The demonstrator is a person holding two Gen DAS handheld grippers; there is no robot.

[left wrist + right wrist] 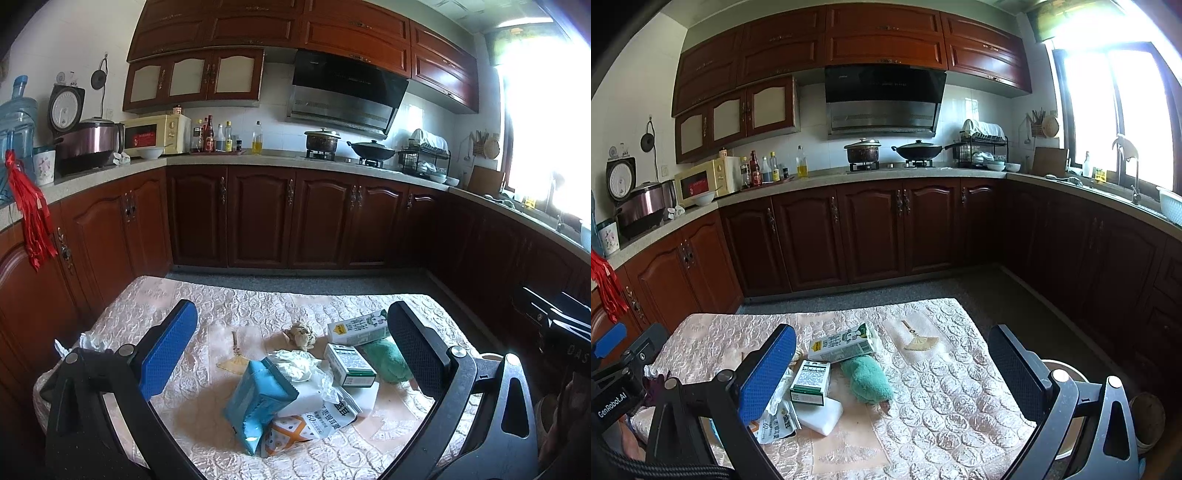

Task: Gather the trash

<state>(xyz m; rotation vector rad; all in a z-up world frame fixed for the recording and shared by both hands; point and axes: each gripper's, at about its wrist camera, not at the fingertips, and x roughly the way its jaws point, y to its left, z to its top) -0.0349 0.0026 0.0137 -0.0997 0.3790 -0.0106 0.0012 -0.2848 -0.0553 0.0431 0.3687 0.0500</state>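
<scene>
Trash lies piled on a table under a pale embossed cloth [155, 299] [960, 406]. The left wrist view shows a blue tissue pack [255, 398], crumpled white tissue [299, 365], a small green-and-white box [351, 363], a milk carton [360, 326], a green cloth [388, 360], a printed wrapper [314, 428] and a brown crumpled wad [301, 334]. My left gripper [291, 350] hovers open above the pile, empty. My right gripper [892, 367] is open too, with the box [810, 382], carton [842, 343] and green cloth [868, 380] between its fingers' lines.
A small fan-shaped trinket [918, 341] [234, 360] lies apart on the cloth. Another white tissue [88, 341] sits at the table's left edge. Dark wooden cabinets [871, 232] and a counter ring the room. A round bin rim [1067, 373] shows below right of the table.
</scene>
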